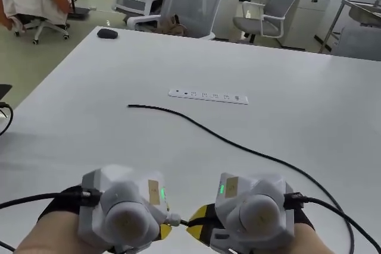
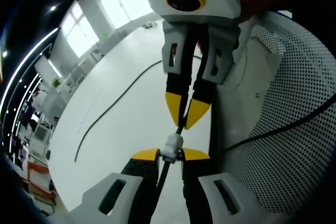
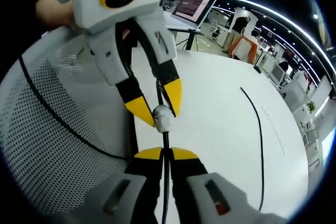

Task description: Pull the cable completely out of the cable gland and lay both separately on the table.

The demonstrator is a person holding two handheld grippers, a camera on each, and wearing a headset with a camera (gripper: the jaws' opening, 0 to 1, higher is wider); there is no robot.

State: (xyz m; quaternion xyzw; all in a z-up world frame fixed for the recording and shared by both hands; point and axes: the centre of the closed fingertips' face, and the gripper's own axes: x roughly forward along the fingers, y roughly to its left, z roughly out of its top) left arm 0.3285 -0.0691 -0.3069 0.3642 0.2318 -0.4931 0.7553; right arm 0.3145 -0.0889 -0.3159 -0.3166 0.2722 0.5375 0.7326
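The left tongs [image 2: 170,155] are pressed together on a small white gland [image 2: 172,144], which is pinched between their yellow tips. The right tongs [image 3: 163,153] are pressed together on the black cable [image 3: 261,135] just beside the gland, so that the two pairs of tongs are almost tip to tip. In the head view both are held low and close to the person, pointed at each other above the near part of the white surface [image 1: 262,69]. The short stretch of cable between them lies along the line from one pair of tongs to the other, side to side in front of the person. It is threaded through the gland. The rest of the cable is laid in a long curve across the surface, with its far end near a white power strip [image 1: 208,96]. The gland is judged to be not yet off the cable. A pull straight apart along that shared line appears to be called for, with the right tongs as the pulling side.
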